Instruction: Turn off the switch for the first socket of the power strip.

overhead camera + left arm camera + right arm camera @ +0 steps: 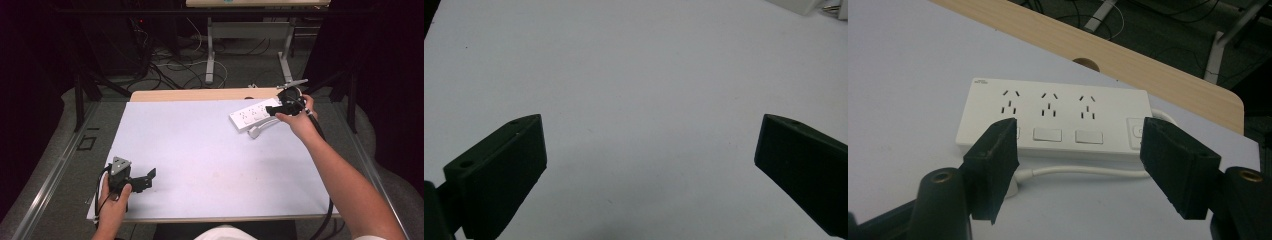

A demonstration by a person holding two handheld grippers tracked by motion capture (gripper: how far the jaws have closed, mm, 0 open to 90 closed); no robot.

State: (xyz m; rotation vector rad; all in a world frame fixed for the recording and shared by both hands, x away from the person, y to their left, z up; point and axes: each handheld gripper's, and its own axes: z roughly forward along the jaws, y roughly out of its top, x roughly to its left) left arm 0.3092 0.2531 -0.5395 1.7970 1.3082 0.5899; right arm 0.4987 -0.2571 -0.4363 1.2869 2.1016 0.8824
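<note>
At the near left corner of the table point(165, 125), whose pale lavender-white sheet covers a light wooden top, the left hand-held gripper point(148, 178) rests low in the person's left hand point(114, 200); its two black jaws stand wide apart with nothing between them, and the left gripper view looks past them over bare sheet. Farther off, toward the far right of the table, the right hand-held gripper point(1079, 150) is held up to the white rectangular plastic power strip point(1058, 120), which lies flat on the sheet just short of the wooden far edge, its three sockets and row of switches facing up. The strip's white cable point(1083, 171) lies on the sheet along its near side. In the right gripper view the jaws stand about half open, framing the strip's near long side, with the pads clear of the casing; nothing is held. Judging from this, the work is at its start: the approach to the strip looks nearly finished, while the grasp and any moving of the strip remain to be done. Beyond the table, cables and metal desk legs clutter the dark floor.
</note>
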